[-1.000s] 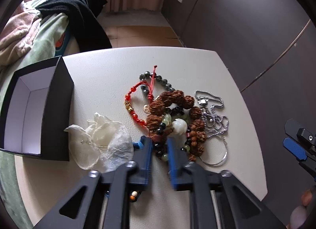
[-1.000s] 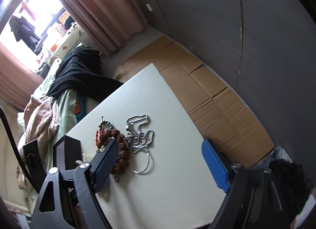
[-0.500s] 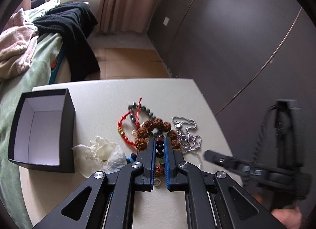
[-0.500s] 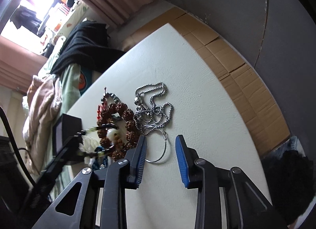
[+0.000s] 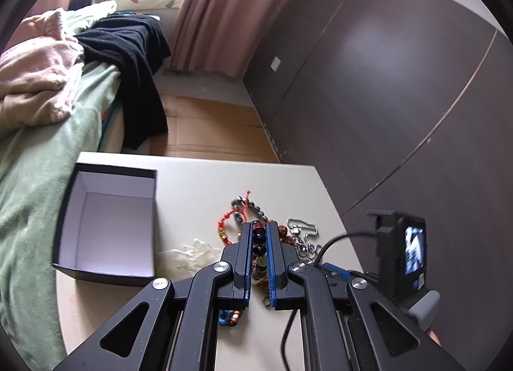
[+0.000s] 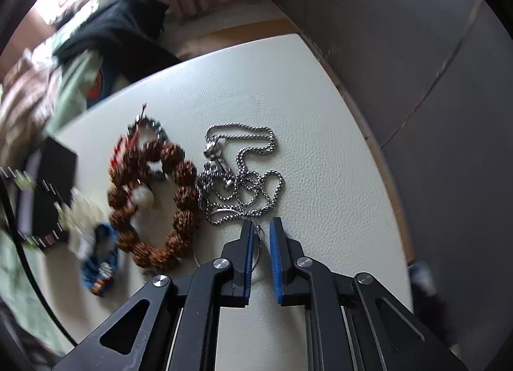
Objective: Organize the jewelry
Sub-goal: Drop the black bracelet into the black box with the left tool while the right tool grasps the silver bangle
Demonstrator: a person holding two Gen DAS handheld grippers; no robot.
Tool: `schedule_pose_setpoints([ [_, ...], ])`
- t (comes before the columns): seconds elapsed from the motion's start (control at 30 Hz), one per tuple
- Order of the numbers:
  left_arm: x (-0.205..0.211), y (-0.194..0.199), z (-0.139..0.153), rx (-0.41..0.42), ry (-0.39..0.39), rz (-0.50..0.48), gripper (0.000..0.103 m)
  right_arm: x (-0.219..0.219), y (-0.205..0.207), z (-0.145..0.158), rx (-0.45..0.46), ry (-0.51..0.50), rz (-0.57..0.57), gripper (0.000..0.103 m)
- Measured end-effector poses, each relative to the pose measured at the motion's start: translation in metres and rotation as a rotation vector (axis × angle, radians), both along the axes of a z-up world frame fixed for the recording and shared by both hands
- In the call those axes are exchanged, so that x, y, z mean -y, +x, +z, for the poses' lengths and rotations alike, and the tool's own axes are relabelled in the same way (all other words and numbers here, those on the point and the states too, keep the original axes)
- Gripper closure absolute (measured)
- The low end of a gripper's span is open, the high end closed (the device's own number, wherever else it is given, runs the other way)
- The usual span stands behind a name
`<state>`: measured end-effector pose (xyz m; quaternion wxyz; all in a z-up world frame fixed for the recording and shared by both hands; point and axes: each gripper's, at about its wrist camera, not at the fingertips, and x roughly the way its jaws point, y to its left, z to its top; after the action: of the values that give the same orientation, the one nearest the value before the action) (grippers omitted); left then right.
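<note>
My left gripper (image 5: 259,230) is shut on a dark beaded bracelet (image 5: 258,236) and holds it above the white table (image 5: 192,185). An open black box (image 5: 105,226) with a white inside stands to its left. A red cord bracelet (image 5: 226,222) and a silver chain (image 5: 303,236) lie beneath. In the right wrist view my right gripper (image 6: 259,226) has its jaws nearly closed around a thin silver ring (image 6: 256,252), low over the table. The silver chain (image 6: 243,175) lies just ahead of it and a brown seed bracelet (image 6: 154,201) to its left.
A crumpled clear bag (image 5: 192,254) lies beside the box. A blue beaded piece (image 6: 99,259) lies at the table's near left. A bed with green sheet and black clothes (image 5: 128,57) is at the left; a dark wall panel (image 5: 384,98) at the right.
My left gripper has lifted further with the dark beaded bracelet in it. My right gripper has dropped toward the table and narrowed around the silver ring.
</note>
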<state>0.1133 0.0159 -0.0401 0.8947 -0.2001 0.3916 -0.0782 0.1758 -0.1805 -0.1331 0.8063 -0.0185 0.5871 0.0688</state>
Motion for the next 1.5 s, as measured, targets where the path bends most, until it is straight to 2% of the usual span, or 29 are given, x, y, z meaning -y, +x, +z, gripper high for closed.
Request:
schedule_pose_setpoints([
  [0.1, -0.011, -0.006, 0.008, 0.015, -0.015, 0.023, 0.095, -0.008, -0.004, 0.001, 0.008, -0.035, 0.040, 0.098],
  [0.13, -0.015, -0.006, 0.014, 0.022, -0.014, 0.030, 0.095, -0.007, -0.004, 0.001, 0.001, -0.019, 0.037, 0.099],
  [0.4, -0.046, -0.009, 0.053, 0.034, 0.028, 0.118, 0.095, 0.017, -0.001, 0.022, 0.009, 0.234, -0.035, 0.099],
  [0.47, -0.060, -0.012, 0.055, 0.038, 0.005, 0.163, 0.095, 0.020, -0.004, 0.030, 0.030, 0.280, -0.038, 0.099],
  [0.6, -0.079, -0.014, 0.043, 0.075, -0.020, 0.193, 0.095, 0.024, -0.008, 0.041, 0.060, 0.355, -0.040, 0.099],
  [0.73, -0.090, -0.010, 0.016, 0.015, -0.072, 0.204, 0.095, 0.022, -0.010, 0.053, 0.096, 0.383, -0.033, 0.099],
  [0.8, -0.094, -0.003, 0.010, 0.000, -0.067, 0.200, 0.095, 0.021, -0.008, 0.060, 0.114, 0.407, -0.029, 0.099],
  [0.9, -0.106, 0.006, 0.001, -0.020, -0.107, 0.212, 0.095, 0.013, -0.007, 0.070, 0.141, 0.447, -0.014, 0.099],
  [0.97, -0.115, 0.009, -0.004, -0.037, -0.152, 0.223, 0.091, 0.008, -0.008, 0.076, 0.151, 0.463, -0.001, 0.099],
  [1.0, -0.118, 0.009, -0.006, -0.044, -0.165, 0.226, 0.078, 0.004, -0.009, 0.079, 0.156, 0.467, 0.007, 0.099],
  [1.03, -0.122, 0.009, -0.008, -0.051, -0.177, 0.236, 0.052, -0.001, -0.009, 0.082, 0.164, 0.470, 0.017, 0.099],
  [1.1, -0.131, 0.002, -0.006, -0.029, -0.196, 0.275, 0.025, -0.016, -0.008, 0.092, 0.180, 0.492, 0.045, 0.099],
  [1.27, -0.150, -0.016, 0.009, 0.023, -0.178, 0.340, 0.024, -0.051, -0.007, 0.112, 0.202, 0.536, 0.119, 0.099],
  [1.5, -0.167, -0.029, 0.018, 0.027, -0.129, 0.392, 0.024, -0.107, -0.001, 0.127, 0.192, 0.624, 0.223, 0.098],
])
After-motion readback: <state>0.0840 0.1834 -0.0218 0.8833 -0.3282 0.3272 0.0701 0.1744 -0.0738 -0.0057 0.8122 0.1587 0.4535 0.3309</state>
